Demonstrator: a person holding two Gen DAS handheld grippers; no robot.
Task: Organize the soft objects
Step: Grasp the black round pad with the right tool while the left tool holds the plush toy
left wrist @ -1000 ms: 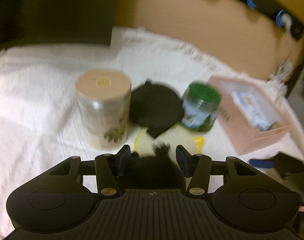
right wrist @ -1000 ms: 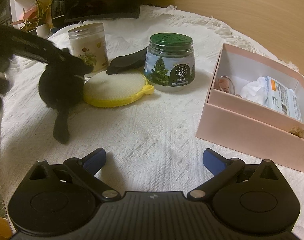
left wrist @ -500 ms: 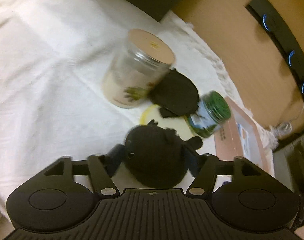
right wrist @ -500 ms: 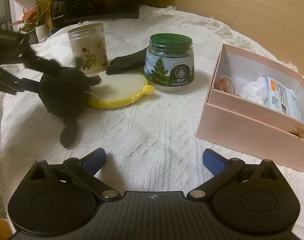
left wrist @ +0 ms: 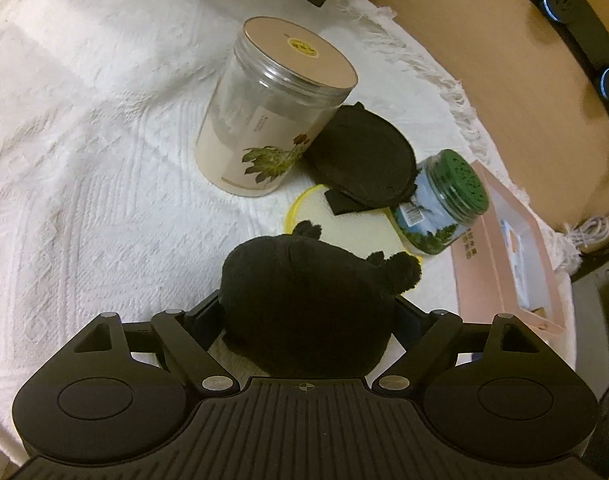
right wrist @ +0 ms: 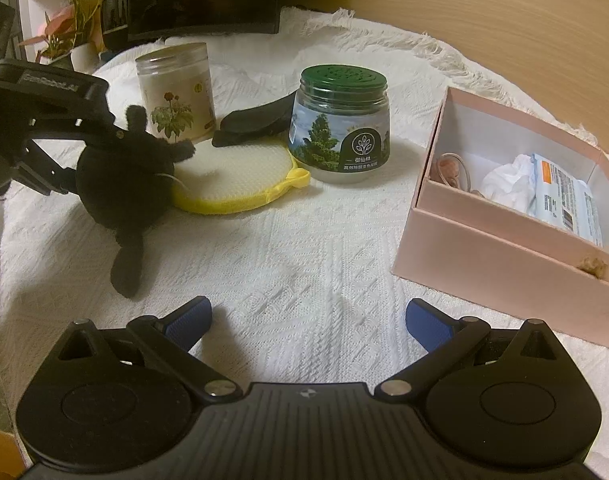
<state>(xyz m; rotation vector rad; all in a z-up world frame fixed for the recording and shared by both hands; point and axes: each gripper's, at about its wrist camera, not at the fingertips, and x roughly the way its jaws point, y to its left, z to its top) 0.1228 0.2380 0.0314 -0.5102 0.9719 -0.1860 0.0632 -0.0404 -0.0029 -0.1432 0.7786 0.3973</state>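
Nearest the left wrist camera, the left gripper [left wrist: 306,312] has just been opening its jaws, which now stand wide with the black plush toy [left wrist: 304,304] between them; whether the pads touch its sides I cannot tell, as the toy hides them. The toy rests on the white woven cloth [left wrist: 84,168], its ear overlapping the edge of the yellow round sponge [right wrist: 232,176]. The right gripper [right wrist: 306,322] hangs spread wide and empty above bare cloth. Beyond the sponge lie a black eye mask [left wrist: 364,164], a green-lidded jar [right wrist: 340,120] and a clear flower-label jar [right wrist: 176,92]. To the right stands an open pink box [right wrist: 500,248] holding packets.
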